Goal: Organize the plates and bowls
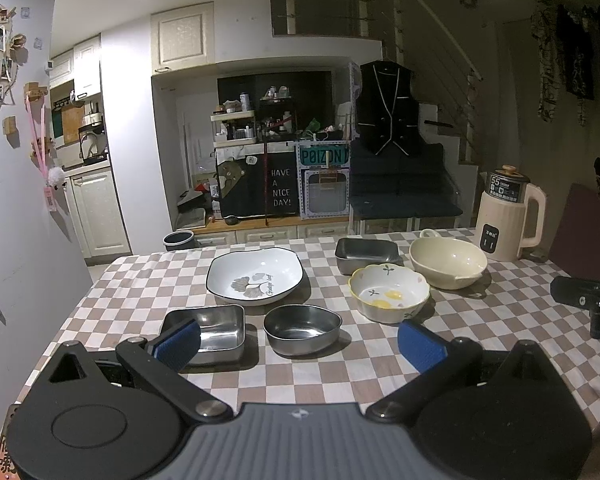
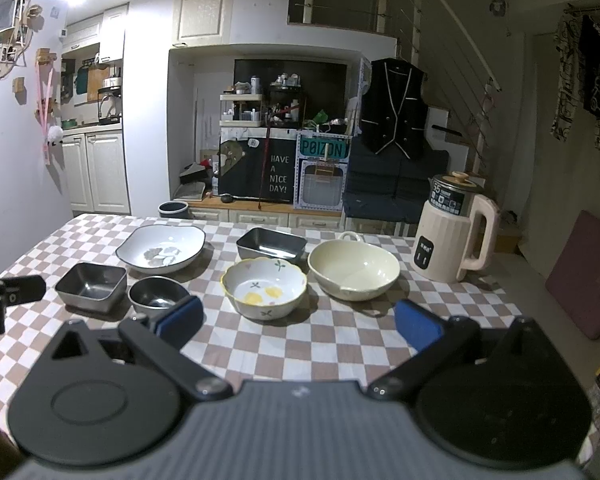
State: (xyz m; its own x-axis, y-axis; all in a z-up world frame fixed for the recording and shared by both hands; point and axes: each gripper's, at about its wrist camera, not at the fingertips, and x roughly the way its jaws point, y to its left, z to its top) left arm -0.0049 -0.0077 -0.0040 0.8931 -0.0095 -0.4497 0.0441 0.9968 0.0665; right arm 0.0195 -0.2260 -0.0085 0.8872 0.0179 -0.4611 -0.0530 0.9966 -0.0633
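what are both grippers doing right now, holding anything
left gripper: open, holding nothing, above the table.
right gripper: open, holding nothing, above the table.

We see a brown-and-white checked tablecloth [image 1: 140,280], a white leaf-printed plate [image 1: 255,275] (dark-rimmed), and a cream bowl [image 1: 448,262].
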